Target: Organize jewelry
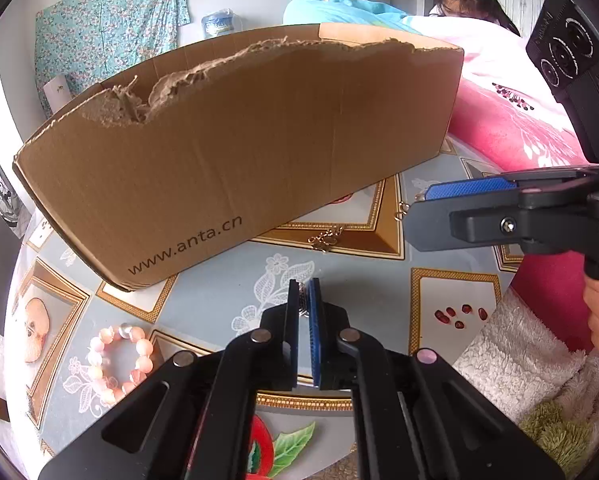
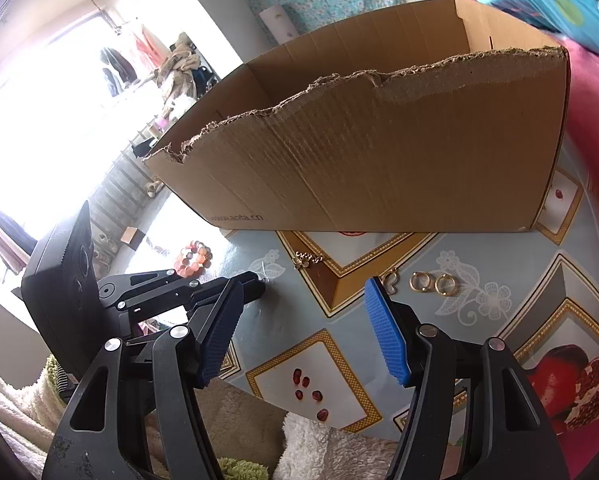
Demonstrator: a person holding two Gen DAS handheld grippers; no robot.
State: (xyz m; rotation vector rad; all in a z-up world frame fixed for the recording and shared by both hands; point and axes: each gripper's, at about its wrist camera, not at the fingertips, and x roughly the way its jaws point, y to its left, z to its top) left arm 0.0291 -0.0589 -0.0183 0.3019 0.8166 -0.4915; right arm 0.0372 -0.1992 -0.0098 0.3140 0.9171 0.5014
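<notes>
A torn brown cardboard box (image 1: 235, 152) stands on the patterned tablecloth (image 1: 203, 300); it also shows in the right wrist view (image 2: 379, 152). My left gripper (image 1: 304, 292) is shut on a small silver piece of jewelry (image 1: 302, 312), low in front of the box. A pink bead bracelet (image 1: 117, 364) lies to its left. A gold chain piece (image 1: 324, 240) lies by the box. My right gripper (image 2: 303, 312) is open and empty above the cloth. Two gold hoop earrings (image 2: 431, 283) and a small gold clasp (image 2: 391, 280) lie just beyond its right finger.
A pink blanket (image 1: 511, 128) lies right of the box. White and green fluffy cloths (image 1: 515, 360) hang at the table's near edge. The bracelet also shows in the right wrist view (image 2: 193, 259).
</notes>
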